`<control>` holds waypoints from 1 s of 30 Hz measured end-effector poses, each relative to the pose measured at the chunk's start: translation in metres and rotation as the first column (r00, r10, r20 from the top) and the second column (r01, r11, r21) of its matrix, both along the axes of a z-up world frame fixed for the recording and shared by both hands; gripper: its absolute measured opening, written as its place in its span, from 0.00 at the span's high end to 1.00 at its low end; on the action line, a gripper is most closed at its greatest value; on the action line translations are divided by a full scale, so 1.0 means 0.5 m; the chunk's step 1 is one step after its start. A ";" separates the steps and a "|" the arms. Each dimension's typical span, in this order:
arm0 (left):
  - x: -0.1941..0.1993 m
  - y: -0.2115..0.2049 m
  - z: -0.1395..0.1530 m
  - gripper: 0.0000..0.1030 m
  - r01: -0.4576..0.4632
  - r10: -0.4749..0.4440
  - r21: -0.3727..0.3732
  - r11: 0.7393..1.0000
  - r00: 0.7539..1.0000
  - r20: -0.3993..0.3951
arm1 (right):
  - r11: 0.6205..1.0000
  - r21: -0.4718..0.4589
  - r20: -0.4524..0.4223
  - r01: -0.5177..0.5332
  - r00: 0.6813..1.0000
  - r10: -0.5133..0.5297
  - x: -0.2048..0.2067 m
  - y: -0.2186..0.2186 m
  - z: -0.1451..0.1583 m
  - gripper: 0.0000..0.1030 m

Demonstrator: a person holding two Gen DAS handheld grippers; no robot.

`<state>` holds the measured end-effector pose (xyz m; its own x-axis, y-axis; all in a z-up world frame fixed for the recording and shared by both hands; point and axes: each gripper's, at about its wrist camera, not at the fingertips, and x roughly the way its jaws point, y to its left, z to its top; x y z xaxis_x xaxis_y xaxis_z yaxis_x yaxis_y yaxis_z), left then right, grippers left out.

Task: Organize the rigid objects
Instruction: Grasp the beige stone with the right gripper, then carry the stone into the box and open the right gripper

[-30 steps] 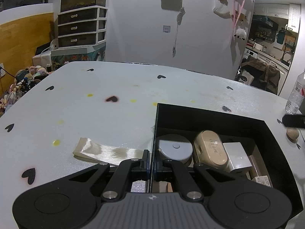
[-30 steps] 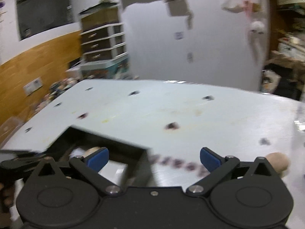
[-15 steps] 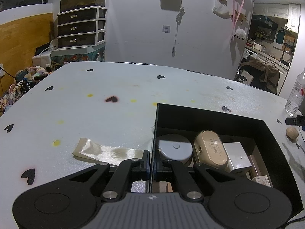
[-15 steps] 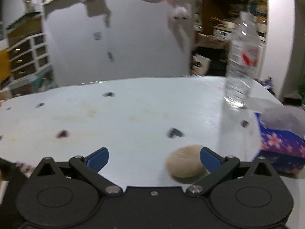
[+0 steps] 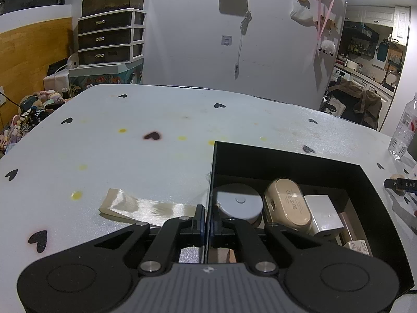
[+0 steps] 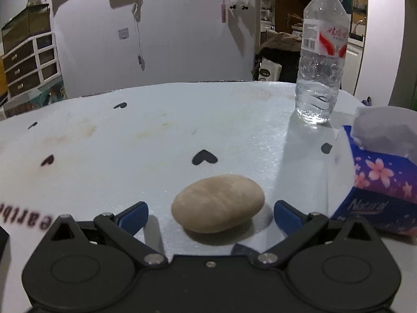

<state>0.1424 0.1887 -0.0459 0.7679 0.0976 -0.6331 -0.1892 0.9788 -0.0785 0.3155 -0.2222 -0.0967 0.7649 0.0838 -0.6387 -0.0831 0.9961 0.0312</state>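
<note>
in the left wrist view, the left gripper (image 5: 207,221) sits at the bottom centre of the frame with its fingers pressed together on the thin near-left wall of the black box (image 5: 286,154), pinning that wall between the pads. the box fills the lower right of the frame on the white table (image 5: 130,143), and it already holds a grey round disc (image 5: 238,200), a beige oval case (image 5: 288,203), a white cube charger (image 5: 323,212) and some smaller packets at the right edge that are too cut off to name. a strip of shiny cream ribbon (image 5: 146,207) lies flat on the table just left of the box. far right in this frame a small tan stone (image 5: 396,176) shows beside a dark fingertip of the other tool. in the right wrist view, the right gripper (image 6: 211,215) is low over the table with its blue-tipped fingers (image 6: 134,215) spread wide apart, one on each side of that stone (image 6: 217,203), which rests on the table in the lower centre and touches neither pad. a water bottle (image 6: 322,52) stands upright at the upper right, and a blue flowered tissue box (image 6: 383,185) sits at the right edge, near the right finger. judging by this, the step in hand is picking up the stone while the left side steadies the box. the next move likely calls for closing squarely across the stone's rounded sides, low enough that it does not squirt out, then carrying it to a free spot in the box.
</note>
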 end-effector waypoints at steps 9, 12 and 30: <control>0.000 0.000 0.000 0.97 0.000 0.000 0.000 1.000 1.000 0.000 | 1.000 -0.004 0.034 0.020 0.999 -0.020 -0.006 -0.012 0.003 0.19; 0.000 0.000 0.000 0.97 0.000 0.000 -0.001 1.000 1.000 0.000 | 1.000 -0.004 0.043 -0.005 0.999 0.006 -0.008 -0.009 0.005 0.28; 0.000 0.002 0.003 0.97 0.003 -0.003 -0.003 1.000 1.000 0.001 | 0.999 0.025 0.145 -0.036 0.989 0.032 -0.053 0.032 0.039 0.29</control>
<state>0.1422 0.1895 -0.0444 0.7690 0.0933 -0.6324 -0.1862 0.9791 -0.0820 0.2888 -0.2064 -0.0774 0.8453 0.1276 -0.5189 -0.1226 0.9915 0.0441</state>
